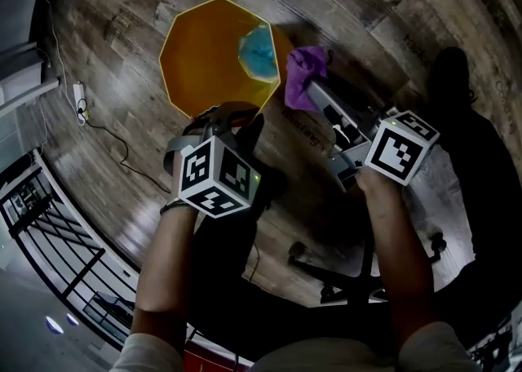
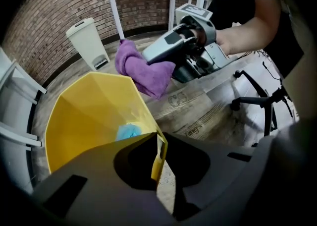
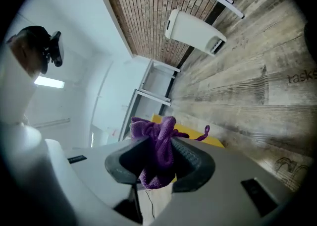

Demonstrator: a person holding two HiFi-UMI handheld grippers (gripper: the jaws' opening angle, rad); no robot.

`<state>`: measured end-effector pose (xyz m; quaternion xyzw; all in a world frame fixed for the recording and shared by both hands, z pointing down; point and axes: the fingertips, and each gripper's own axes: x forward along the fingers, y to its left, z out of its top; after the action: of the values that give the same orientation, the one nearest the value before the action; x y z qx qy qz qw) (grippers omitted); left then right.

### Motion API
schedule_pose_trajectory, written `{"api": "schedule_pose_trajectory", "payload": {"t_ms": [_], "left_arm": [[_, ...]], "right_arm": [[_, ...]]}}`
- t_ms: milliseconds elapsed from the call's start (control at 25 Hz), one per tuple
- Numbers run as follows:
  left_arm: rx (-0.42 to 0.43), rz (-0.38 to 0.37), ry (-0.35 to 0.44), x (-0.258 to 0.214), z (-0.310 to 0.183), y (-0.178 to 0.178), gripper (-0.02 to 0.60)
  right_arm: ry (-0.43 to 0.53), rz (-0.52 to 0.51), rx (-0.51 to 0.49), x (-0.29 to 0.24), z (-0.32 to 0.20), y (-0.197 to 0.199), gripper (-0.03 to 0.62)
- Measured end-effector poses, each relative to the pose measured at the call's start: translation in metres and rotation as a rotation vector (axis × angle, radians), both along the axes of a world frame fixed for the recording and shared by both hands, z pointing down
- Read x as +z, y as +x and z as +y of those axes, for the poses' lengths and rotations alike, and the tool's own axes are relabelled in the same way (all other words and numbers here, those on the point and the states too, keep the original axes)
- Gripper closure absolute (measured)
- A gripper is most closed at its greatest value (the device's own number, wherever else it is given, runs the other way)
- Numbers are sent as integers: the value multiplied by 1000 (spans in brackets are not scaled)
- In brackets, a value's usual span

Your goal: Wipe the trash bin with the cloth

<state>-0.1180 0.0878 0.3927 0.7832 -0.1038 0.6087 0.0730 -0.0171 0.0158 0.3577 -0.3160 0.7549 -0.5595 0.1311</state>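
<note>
1. The yellow trash bin point(image 1: 200, 60) is stood on the wooden floor point(image 1: 122, 28), and a blue scrap point(image 1: 259, 52) is seen inside it.
2. Its near rim is pinched between the narrow jaws of the left gripper point(image 2: 158, 155).
3. The purple cloth point(image 1: 303, 77) is clamped, bunched, in the jaws of the right gripper point(image 3: 158, 163) and held just beside the bin's rim.
4. A white bin point(image 2: 89, 41) is seen by the brick wall point(image 2: 44, 22), well apart.

The yellow trash bin point(image 1: 200, 60), open-topped with a many-sided rim, stood upright, its near rim pinched in the left gripper point(image 1: 224, 117). The purple cloth point(image 1: 303, 75) hung bunched from the right gripper point(image 1: 316, 93), just beside the bin's rim.
</note>
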Motion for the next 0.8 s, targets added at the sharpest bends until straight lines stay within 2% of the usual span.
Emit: {"api": "schedule_pose_trajectory", "payload": {"t_ms": [240, 400, 600, 800], "left_arm": [[-56, 22, -31, -1, -3, 5, 552], [-125, 32, -44, -1, -8, 14, 552], [-179, 42, -59, -1, -10, 19, 552], [-189, 46, -60, 1, -12, 20, 551]], "right_arm": [[45, -47, 21, -24, 0, -5, 462], [52, -15, 37, -24, 4, -7, 462], [32, 7, 74, -13, 2, -11, 463], [8, -14, 104, -5, 1, -14, 462]]}}
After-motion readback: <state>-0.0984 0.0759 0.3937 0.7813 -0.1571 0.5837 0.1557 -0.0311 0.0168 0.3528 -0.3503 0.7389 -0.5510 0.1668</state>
